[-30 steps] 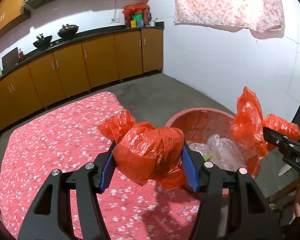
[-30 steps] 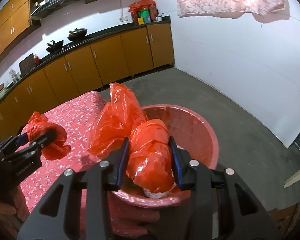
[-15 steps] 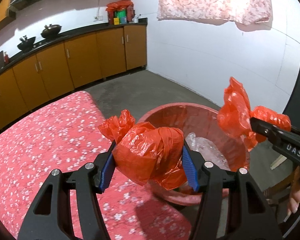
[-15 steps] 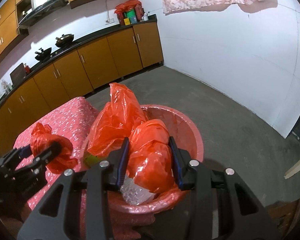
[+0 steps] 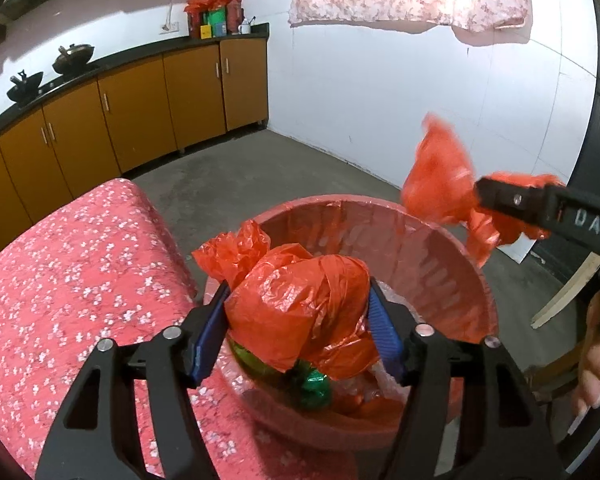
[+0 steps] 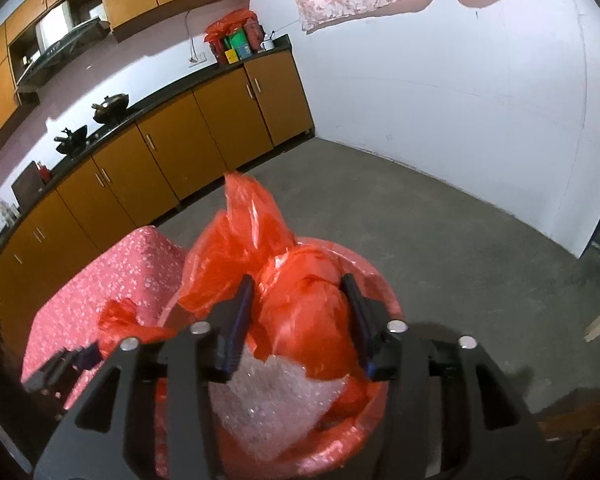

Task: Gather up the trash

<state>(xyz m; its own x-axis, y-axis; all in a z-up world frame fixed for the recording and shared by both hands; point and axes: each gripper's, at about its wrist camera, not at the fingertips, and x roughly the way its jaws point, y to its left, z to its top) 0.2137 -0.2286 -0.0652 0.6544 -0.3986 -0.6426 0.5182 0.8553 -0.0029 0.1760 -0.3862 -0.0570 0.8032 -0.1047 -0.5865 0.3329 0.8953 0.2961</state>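
Both hands have carried their red bundles off the tabletop's edge to hang over the red basin.

My left gripper has its jaws opening, with a knotted red plastic bag between the blue pads, which still touch it, above the basin just beyond the right edge of the floral-cloth tabletop. My right gripper is likewise opening its jaws around a second red bag; whether the left pad still presses it I cannot tell. Bubble wrap and a green wrapper lie inside the basin.
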